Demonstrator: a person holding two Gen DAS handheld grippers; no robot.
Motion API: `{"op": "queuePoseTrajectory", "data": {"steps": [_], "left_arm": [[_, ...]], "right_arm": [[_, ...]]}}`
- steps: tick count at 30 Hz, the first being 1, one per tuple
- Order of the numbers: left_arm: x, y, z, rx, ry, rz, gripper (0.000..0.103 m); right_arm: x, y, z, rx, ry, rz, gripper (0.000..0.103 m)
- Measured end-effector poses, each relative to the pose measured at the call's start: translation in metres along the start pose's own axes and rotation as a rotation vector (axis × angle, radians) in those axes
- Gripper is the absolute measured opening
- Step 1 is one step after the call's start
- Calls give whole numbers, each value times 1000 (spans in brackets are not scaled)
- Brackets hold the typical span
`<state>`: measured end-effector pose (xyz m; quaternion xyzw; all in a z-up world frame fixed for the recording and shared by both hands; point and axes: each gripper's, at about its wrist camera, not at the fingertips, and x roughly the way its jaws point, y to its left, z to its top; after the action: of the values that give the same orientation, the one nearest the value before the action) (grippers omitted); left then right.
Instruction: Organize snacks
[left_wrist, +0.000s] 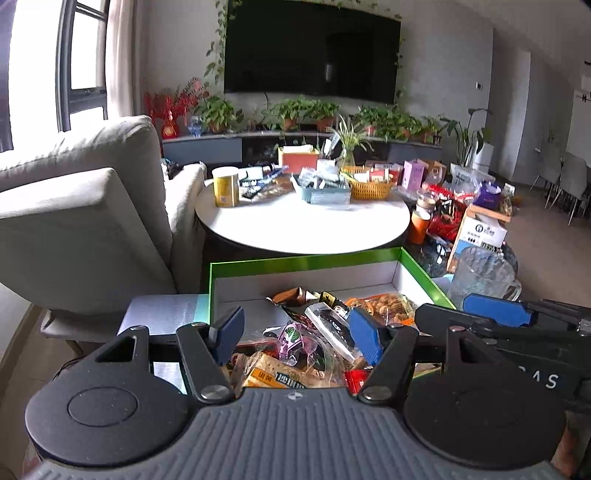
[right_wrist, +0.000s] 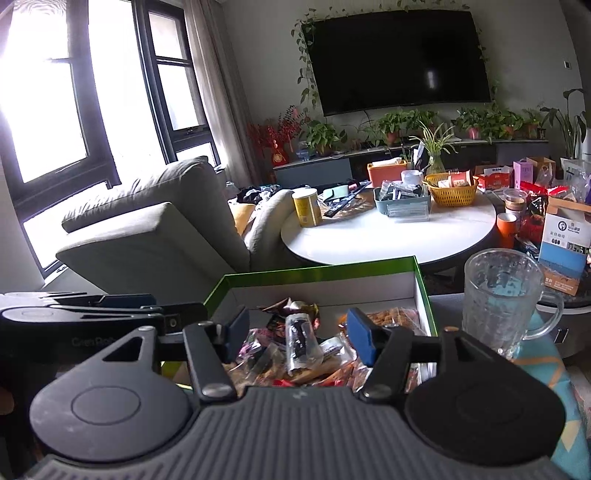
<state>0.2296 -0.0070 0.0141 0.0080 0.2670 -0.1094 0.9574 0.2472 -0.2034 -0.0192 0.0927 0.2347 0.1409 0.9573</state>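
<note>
Packets of snacks (left_wrist: 295, 343) heaped in the near half of a box (left_wrist: 306, 260). Glass mug (right_wrist: 506, 295) just right of the box. Round table (left_wrist: 303, 225) behind it, armchair (left_wrist: 85, 206) to the left.

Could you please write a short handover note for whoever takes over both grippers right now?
Left gripper: open, holding nothing, above the snack pile.
Right gripper: open, holding nothing, above the same pile, beside the left.
Snacks lie jumbled at the near end of the green-rimmed box; its far end is bare. A glass mug stands right of it.
Done: no sorting visible.
Left: sorting the snacks.
</note>
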Motion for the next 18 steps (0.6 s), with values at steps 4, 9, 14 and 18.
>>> {"op": "queuePoseTrajectory", "data": {"steps": [4,9,14,18], "left_arm": [[-23,-4,-9,14,-35,12,62],[-53,0,-23,-27,-62,30,66],[-79,-1,-38,-17,-79,77,66],[-97,-2,-44,-14,-105,113,66]], "right_arm": [[-15,6,-4,-6,0,-4,37],[-35,14,-8,17,-10,-3,37],[-56,30,-13,-2,-28,4,38],[-72,40,-20,-2,-36,13,38]]}}
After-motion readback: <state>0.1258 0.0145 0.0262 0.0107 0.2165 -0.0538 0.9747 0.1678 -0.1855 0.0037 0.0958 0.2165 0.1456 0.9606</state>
